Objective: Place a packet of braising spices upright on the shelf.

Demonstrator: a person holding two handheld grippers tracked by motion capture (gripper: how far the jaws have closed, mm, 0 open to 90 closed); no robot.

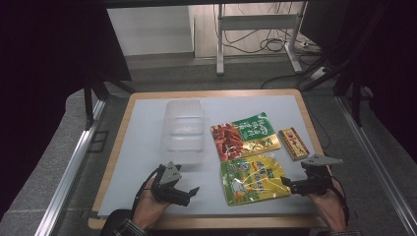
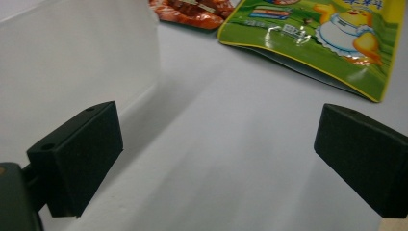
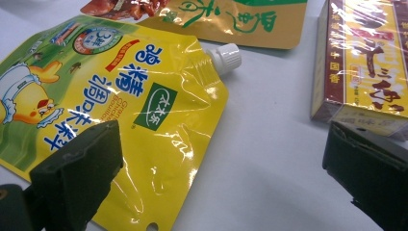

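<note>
Two grippers hover low over the worktop (image 1: 147, 142), and both have their fingers spread wide with nothing between them. We take the yellow spouted pouch (image 1: 253, 178) as our landmark: it lies flat near the front edge, with its white screw cap (image 3: 225, 57) pointing toward the right gripper (image 1: 290, 185). That gripper sits just beside the pouch's right edge, so we judge the step in hand to be picking up this pouch, probably to put it in the clear plastic container (image 1: 183, 130) that stands to the pouch's upper left.

To do it well, we want the right gripper's fingers (image 3: 77, 173) to straddle the stiff corner below the cap, where the seam gives something firm to pinch. The glossy middle of the pouch would likely slip or crumple. We keep one finger sliding along the worktop so it slips under the edge, and we close only once the edge lies clearly between both fingers.

The brown and yellow wrapped box (image 3: 365, 62) lies just right of the pouch, close to the outer finger, so we approach from the front to avoid nudging it. The red and green snack bag (image 1: 244, 136) lies behind the pouch, touching or nearly touching it, so we lift straight up. The left gripper (image 1: 193, 192), to the pouch's left beside the container, can steady that container.
</note>
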